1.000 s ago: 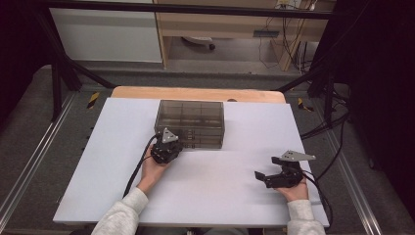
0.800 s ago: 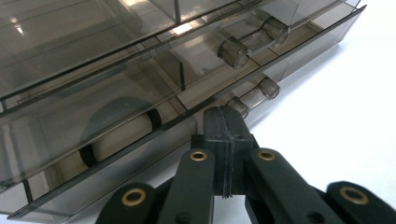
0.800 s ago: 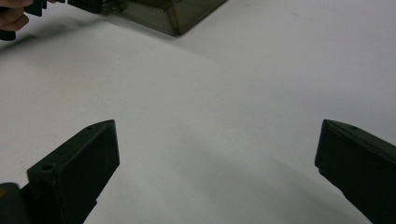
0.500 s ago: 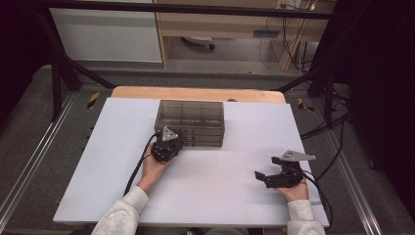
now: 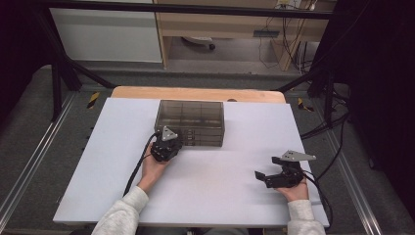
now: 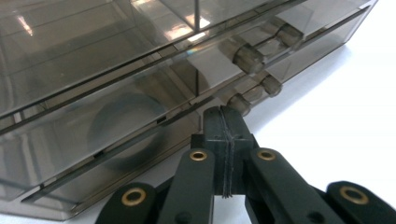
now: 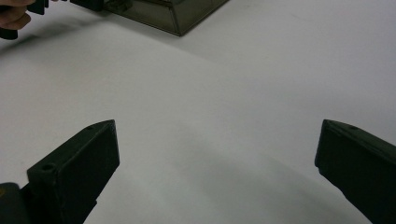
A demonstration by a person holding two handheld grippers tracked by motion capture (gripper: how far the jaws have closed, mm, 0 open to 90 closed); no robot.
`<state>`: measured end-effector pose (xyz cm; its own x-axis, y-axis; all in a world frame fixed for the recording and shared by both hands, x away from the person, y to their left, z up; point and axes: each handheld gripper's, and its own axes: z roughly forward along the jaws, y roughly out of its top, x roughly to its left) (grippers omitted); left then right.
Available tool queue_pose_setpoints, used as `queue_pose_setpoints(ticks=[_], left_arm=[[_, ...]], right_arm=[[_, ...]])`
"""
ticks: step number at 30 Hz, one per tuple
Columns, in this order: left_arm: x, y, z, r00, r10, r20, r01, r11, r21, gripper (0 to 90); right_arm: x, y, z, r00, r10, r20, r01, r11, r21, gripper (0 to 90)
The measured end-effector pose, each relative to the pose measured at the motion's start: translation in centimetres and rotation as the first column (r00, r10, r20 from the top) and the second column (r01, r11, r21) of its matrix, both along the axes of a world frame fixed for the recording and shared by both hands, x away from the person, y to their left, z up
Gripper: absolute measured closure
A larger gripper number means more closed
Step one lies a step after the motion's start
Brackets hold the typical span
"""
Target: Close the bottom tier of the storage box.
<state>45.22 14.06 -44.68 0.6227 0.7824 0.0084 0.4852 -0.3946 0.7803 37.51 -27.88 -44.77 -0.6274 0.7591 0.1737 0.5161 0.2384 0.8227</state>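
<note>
Two grippers: left gripper (image 5: 169, 143) fingers pinched shut at a knob (image 6: 239, 102) of the smoky translucent plastic drawer box (image 5: 191, 117) mid-surface, likely to pull it; right gripper (image 5: 261, 177) rests open, spare.

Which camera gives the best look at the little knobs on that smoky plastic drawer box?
The left gripper view: the knobs sit large, just beyond the shut left gripper. In the high view the drawer box is small, knobs indistinct. The right gripper view catches one corner of it.

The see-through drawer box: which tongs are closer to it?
Left. The left tongs are shut right at the drawer box front; the right tongs rest open, far off on the table.
</note>
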Motion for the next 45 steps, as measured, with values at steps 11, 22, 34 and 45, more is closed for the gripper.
queue_pose_setpoints(ticks=[11, 22, 34, 45], left_arm=[[-1.6, 0.9, 0.6, 0.9989, -0.04, -0.024, 0.04, 0.9992, 0.002, 79.8], [-3.0, 2.0, 1.1, 0.9959, -0.069, -0.058, 0.068, 0.9976, -0.011, 49.4], [-4.6, 4.3, 1.3, 0.9965, -0.064, -0.055, 0.062, 0.9972, -0.043, 23.7], [-5.9, 6.8, 1.3, 0.9976, -0.052, -0.046, 0.05, 0.9983, -0.031, 5.0]], right_arm=[[0.0, 0.0, 0.0, 1.0, 0.0, 0.0, 0.0, 1.0, 0.001, 0.4], [0.0, 0.0, 0.0, 1.0, -0.001, 0.0, 0.001, 1.0, 0.002, 0.3], [-0.1, 0.1, 0.0, 1.0, -0.003, -0.004, 0.003, 1.0, 0.005, 0.4], [-0.1, 0.1, 0.0, 1.0, -0.001, -0.003, 0.001, 1.0, 0.003, 0.4]])
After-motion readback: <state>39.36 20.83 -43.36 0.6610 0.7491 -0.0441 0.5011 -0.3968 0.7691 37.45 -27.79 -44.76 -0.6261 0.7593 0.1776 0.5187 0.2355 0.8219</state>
